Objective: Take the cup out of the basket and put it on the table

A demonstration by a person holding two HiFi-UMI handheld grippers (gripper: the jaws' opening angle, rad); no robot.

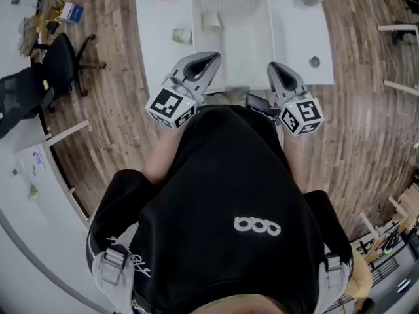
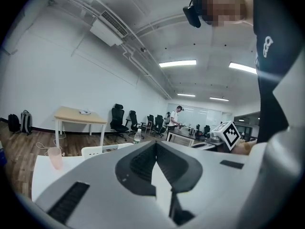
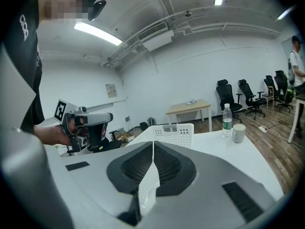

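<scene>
Over the near edge of the white rectangular table (image 1: pixel 157 51), held side by side: grey left gripper (image 1: pixel 211 59) and grey right gripper (image 1: pixel 273 68), jaws of each clenched together on nothing. Beyond them, on that table, a white perforated plastic basket (image 1: pixel 243 48); inside, by its far-left corner, a small pale cup (image 1: pixel 211 22), well apart from both grippers.

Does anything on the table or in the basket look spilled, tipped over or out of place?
Nothing looks spilled. Only a small crumpled thing lies on the table left of the basket; it looks like litter. Whether the cup in the basket stands upright, I cannot tell.
</scene>
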